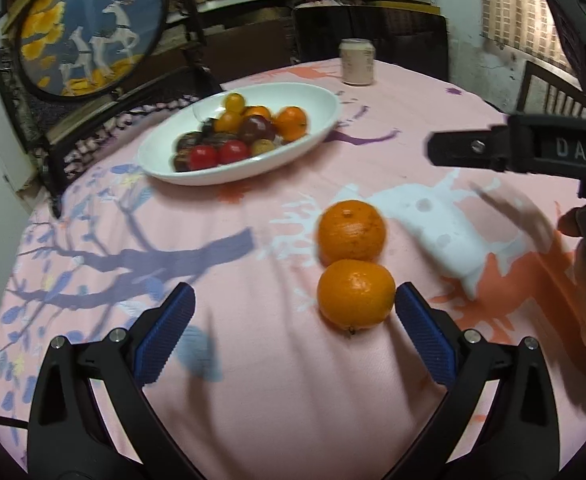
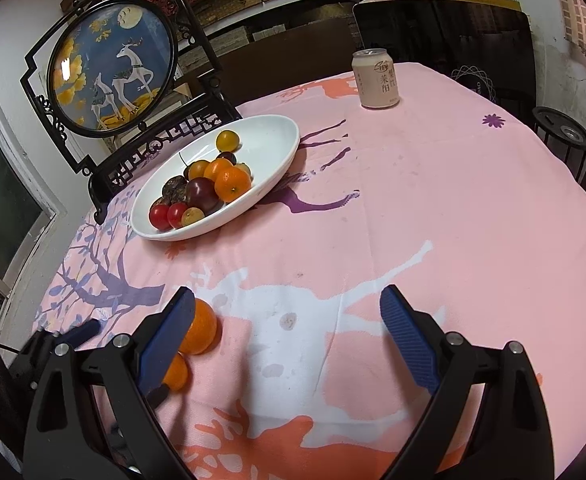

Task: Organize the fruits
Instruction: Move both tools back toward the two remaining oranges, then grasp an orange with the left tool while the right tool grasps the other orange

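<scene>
Two oranges lie on the pink tablecloth, touching each other: a near orange (image 1: 356, 294) and a far orange (image 1: 351, 230). My left gripper (image 1: 293, 308) is open, and the near orange sits just inside its right finger (image 1: 423, 332). My right gripper (image 2: 287, 312) is open and empty above the cloth; both oranges (image 2: 201, 330) show partly hidden behind its left finger (image 2: 169, 336). A white oval bowl (image 1: 317, 100) holds several small fruits: oranges, red and yellow tomatoes, dark plums. The bowl also shows in the right wrist view (image 2: 277, 132).
A beige drink can (image 2: 375, 78) stands at the table's far side. A framed round deer picture on a black stand (image 2: 113, 68) is behind the bowl. The right gripper's body (image 1: 533, 148) and the holding hand show at the right of the left wrist view. Chairs surround the table.
</scene>
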A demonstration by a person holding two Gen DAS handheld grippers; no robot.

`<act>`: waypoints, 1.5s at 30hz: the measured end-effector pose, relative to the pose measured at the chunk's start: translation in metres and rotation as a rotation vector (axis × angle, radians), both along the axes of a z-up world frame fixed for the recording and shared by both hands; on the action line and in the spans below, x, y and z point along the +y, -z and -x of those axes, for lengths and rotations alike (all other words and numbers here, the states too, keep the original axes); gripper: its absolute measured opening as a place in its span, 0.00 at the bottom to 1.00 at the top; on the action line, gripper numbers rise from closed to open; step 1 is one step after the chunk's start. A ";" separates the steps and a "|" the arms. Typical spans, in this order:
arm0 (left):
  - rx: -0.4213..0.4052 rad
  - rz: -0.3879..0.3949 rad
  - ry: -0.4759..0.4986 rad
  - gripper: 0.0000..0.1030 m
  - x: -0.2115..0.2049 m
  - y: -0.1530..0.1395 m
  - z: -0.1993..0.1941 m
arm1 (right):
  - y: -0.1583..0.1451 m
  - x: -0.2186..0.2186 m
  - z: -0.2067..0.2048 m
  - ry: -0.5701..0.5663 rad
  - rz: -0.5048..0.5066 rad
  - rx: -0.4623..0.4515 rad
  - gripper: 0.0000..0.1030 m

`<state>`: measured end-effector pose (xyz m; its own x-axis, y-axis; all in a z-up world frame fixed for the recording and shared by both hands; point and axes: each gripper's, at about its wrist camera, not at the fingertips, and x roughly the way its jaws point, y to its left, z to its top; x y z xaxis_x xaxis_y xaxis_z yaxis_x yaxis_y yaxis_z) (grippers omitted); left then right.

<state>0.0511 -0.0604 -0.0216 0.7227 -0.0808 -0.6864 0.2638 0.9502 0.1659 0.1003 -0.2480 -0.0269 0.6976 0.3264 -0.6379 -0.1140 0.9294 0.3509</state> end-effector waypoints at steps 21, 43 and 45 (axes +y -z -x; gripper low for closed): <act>-0.028 -0.028 0.062 0.98 -0.007 0.001 0.011 | 0.001 -0.009 -0.002 0.005 -0.069 0.026 0.91; -0.012 0.012 -0.205 0.98 0.049 -0.004 -0.002 | -0.001 -0.007 0.001 -0.016 -0.072 0.002 0.91; 0.006 0.029 -0.209 0.98 0.052 -0.003 -0.006 | -0.001 -0.005 0.002 -0.025 -0.067 -0.002 0.91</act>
